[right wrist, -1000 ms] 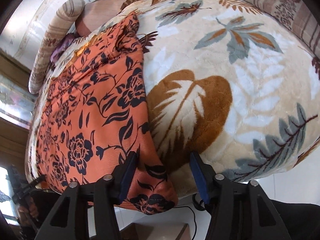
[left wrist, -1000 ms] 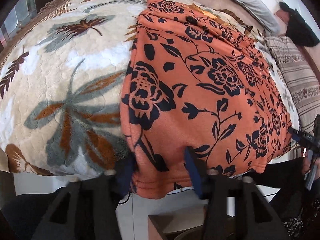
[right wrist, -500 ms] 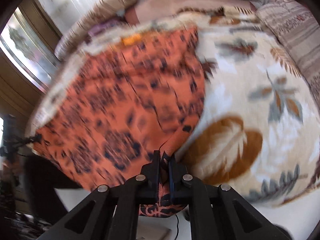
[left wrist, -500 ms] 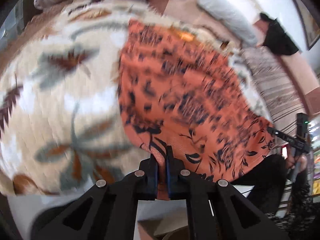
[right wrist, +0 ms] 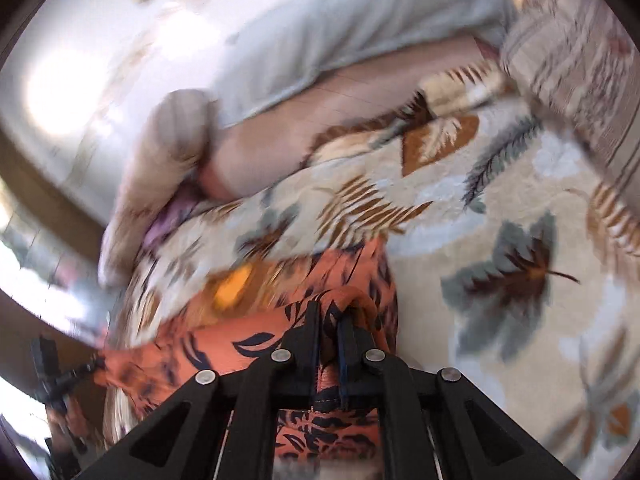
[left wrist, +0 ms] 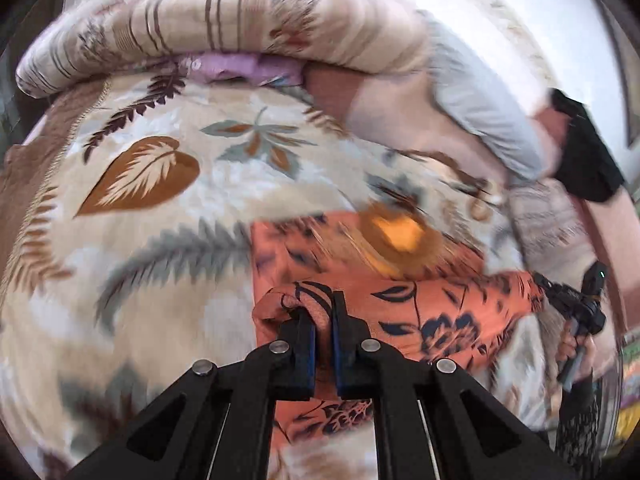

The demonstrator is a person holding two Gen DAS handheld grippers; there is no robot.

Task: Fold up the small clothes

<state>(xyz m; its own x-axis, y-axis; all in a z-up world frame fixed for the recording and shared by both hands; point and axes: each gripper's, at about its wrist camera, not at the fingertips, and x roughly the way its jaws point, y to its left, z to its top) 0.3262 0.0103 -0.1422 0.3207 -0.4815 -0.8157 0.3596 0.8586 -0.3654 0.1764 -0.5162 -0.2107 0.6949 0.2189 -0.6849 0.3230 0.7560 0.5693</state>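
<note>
An orange garment with a black flower print (left wrist: pixel 432 312) lies on the leaf-patterned blanket (left wrist: pixel 168 264). Its near hem is lifted and carried over the rest, so the cloth doubles on itself. My left gripper (left wrist: pixel 323 312) is shut on the hem's left corner, which bunches over the fingertips. My right gripper (right wrist: pixel 329 322) is shut on the hem's right corner (right wrist: pixel 352 300). The lifted hem stretches between the two grippers. An orange-yellow patch (left wrist: pixel 396 232) shows at the garment's far end. In the left wrist view the right gripper (left wrist: pixel 576 308) appears at the right, in a person's hand.
A striped bolster (left wrist: pixel 224 28) and a grey pillow (left wrist: pixel 480 100) lie along the far side of the bed. A purple cloth (left wrist: pixel 244 68) is tucked under the bolster. A black item (left wrist: pixel 588 160) sits at the far right. A striped cushion (right wrist: pixel 580 60) borders the blanket.
Both grippers have shut on the near hem corners, risen, and swept far over the bed. The near half of the garment now lies lifted over the far half.
</note>
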